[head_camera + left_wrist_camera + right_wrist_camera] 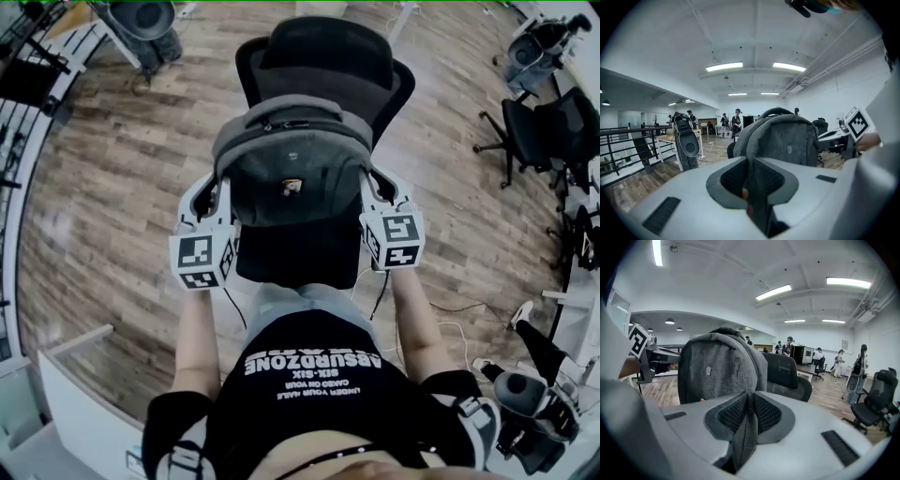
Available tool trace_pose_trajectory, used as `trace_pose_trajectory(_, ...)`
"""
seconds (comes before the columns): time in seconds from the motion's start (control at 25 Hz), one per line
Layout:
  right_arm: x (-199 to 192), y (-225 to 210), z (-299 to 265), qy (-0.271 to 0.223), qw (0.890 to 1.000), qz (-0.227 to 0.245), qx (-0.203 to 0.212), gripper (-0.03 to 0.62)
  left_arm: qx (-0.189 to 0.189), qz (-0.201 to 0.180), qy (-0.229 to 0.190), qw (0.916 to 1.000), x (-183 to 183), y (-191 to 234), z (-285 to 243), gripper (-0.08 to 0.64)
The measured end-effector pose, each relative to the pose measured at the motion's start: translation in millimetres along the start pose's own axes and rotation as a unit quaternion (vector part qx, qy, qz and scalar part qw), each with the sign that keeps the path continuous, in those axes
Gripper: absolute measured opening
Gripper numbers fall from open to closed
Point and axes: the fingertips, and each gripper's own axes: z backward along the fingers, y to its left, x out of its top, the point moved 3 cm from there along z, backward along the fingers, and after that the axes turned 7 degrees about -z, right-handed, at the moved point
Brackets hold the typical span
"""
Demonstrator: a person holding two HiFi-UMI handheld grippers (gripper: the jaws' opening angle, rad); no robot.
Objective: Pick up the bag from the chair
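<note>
Wood-plank flooring (pixel 122 187) runs through an open office under strip lights, with people standing far off in both gripper views. Other office chairs (pixel 539 122) crowd the right edge, too overlapped to count surely.

One black mesh chair (pixel 323 56) stands straight ahead of the person, and one grey bag (pixel 292 159) sits upright against its backrest, above the seat. From overhead I cannot tell whether the bag's bottom is touching the seat or already clear of it.

Two tools flank the bag, one on each side. This looks chosen so that the load hangs level between them and does not swing from a single point.

The left tongs (pixel 221 195) are closed on a dark strap (pixel 757 206) that runs down between the ribbed pads, with the bag's grey bulk just beyond. The right tongs (pixel 377 195) are likewise clamped on a strap (pixel 743 441), which is pinched flat between the pads.

That makes two straps, one per tool. Gripping the webbing rather than the soft body seems sensible, since fabric that thin fits fully between the pads. The grasp looks made, and the lift is what remains.
</note>
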Motion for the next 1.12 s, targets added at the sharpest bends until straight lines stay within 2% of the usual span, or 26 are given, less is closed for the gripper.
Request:
trace_pose_trajectory(0.48, 31.5, 29.7, 58.3, -0.055, 0.998, -0.003, -0.016, 0.057, -0.007, 0.003, -0.039, 0.9992, 33.2, 6.3, 52.8, 0.060)
trace_pose_trajectory(1.12, 64.2, 61.3, 106.0, -0.092, 0.995, -0.012, -0.029, 0.057, -0.009, 0.006, -0.076, 0.9970, 72.5, 20.4, 97.1, 0.058)
